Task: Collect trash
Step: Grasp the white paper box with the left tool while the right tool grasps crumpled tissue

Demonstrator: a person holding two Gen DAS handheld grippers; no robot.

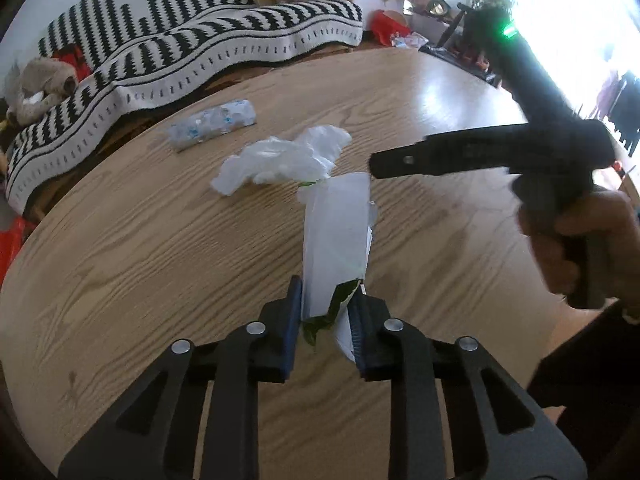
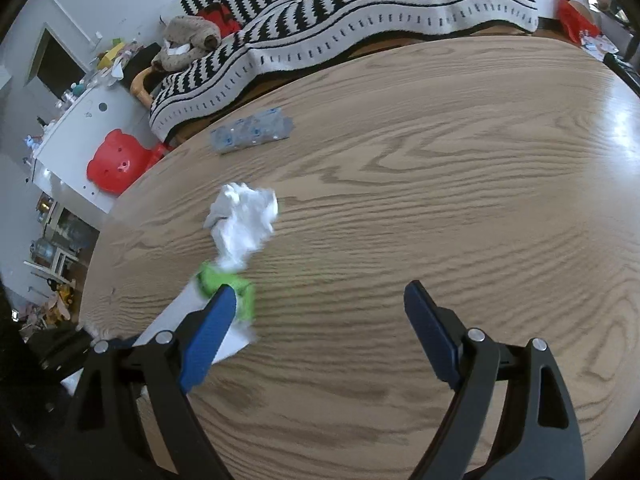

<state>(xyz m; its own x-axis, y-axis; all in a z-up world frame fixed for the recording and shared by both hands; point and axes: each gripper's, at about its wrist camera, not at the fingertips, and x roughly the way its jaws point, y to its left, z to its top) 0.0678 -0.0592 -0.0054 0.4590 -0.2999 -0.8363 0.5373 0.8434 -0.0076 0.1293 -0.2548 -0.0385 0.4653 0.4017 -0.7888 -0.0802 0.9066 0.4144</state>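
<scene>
While the left gripper: (image 1: pixel 324 312) its blue pads are pinched on the near end of a white wrapper (image 1: pixel 336 232), which sticks straight out ahead over the wooden table (image 1: pixel 140 260).
Wrapper detail: white and flat, green printed scrap caught between the pads; in the right wrist view the far end shows a bright green patch (image 2: pixel 226 284).
Wrapper height: lifted or dragging on the wood, cannot tell from these views.
Right gripper: (image 2: pixel 320 320) fingers spread wide, nothing between them, bare tabletop in the gap.
Right gripper from the other side: seen in the left wrist view as a dark, blurred body (image 1: pixel 480 152) coming in from the right, its tip near the wrapper's far end; the right hand (image 1: pixel 576 236) is wrapped round the handle.
Left-hand blue pad of the right gripper: (image 2: pixel 208 340) overlaps the wrapper in the picture; whether it touches, cannot tell.
Crumpled white plastic bag: (image 1: pixel 280 160) lying on the table just beyond the wrapper's far end, right up against it; also plain in the right wrist view (image 2: pixel 244 224).
Clear wrapper with blue print: (image 1: pixel 212 124) lying flat, farther back near the table's far edge, well apart from both grippers.
Behind the table: sofa under a black-and-white striped blanket (image 1: pixel 192 40), a tan plush toy (image 1: pixel 40 84) at its left end.
Off to the side: a red bear-shaped stool (image 2: pixel 116 162) beside a white cabinet (image 2: pixel 80 128).
</scene>
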